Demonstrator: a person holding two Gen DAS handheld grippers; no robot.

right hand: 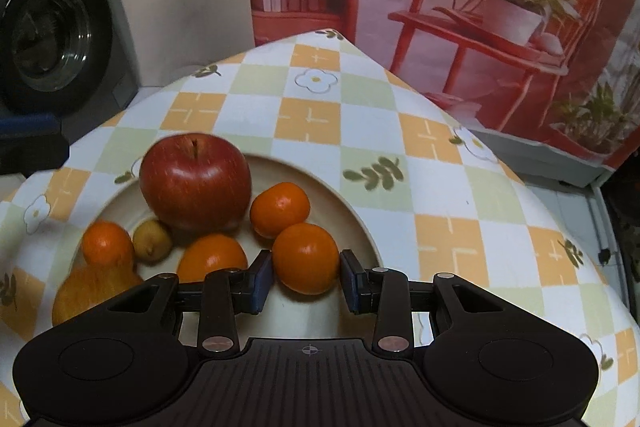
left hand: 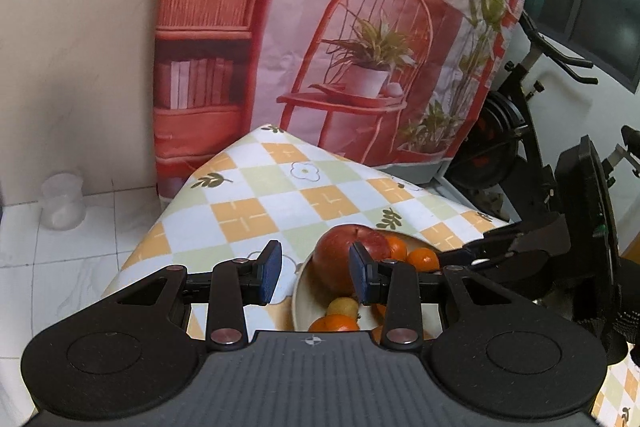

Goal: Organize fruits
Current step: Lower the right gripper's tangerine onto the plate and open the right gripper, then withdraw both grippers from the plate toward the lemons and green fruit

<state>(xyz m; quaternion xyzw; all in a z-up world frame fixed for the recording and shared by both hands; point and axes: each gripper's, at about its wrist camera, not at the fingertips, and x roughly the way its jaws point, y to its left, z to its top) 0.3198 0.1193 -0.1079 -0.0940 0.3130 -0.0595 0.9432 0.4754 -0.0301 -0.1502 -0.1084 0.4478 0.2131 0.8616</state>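
Several fruits are seen on a cream plate (right hand: 360, 223) set on the checkered surface (right hand: 440, 163). Largest is the red apple (right hand: 196, 181), at the plate's far-left part; beside it lie tangerines and a small yellowish fruit (right hand: 152, 241). One tangerine (right hand: 306, 258), at the plate's near edge, is framed by the right gripper (right hand: 306, 281), fingers spread, just beside the skin, contact not confirmed. The left gripper (left hand: 316, 273) is held released, empty, near the apple. Closure should be gentle and centred on the tangerine; neighbours should not be nudged.
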